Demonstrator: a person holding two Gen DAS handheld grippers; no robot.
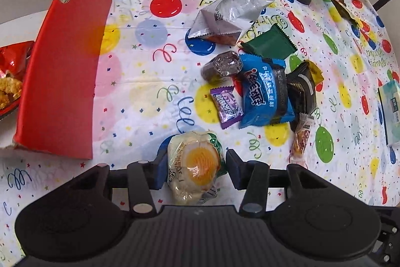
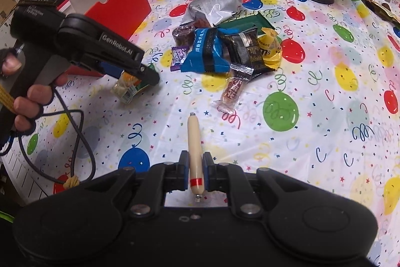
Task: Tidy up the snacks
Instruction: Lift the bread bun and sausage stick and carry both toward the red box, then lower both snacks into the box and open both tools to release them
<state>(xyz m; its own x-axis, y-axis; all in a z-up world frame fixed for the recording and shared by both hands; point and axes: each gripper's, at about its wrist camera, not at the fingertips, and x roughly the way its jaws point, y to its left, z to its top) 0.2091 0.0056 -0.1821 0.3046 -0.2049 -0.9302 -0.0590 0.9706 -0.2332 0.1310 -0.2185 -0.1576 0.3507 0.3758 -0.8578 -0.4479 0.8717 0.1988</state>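
I am gripping a sausage stick (image 2: pixel 194 154) in my right gripper (image 2: pixel 195 167), its jaws clamping the stick with the far end jutting out beyond the fingertips. My left gripper (image 1: pixel 192 167) is straddling an egg snack packet (image 1: pixel 196 164), the left pad touching it, the right one showing a gap. The snack pile (image 1: pixel 260 81) is lying beyond the left fingers, the red box (image 1: pixel 65 71) off to their left.
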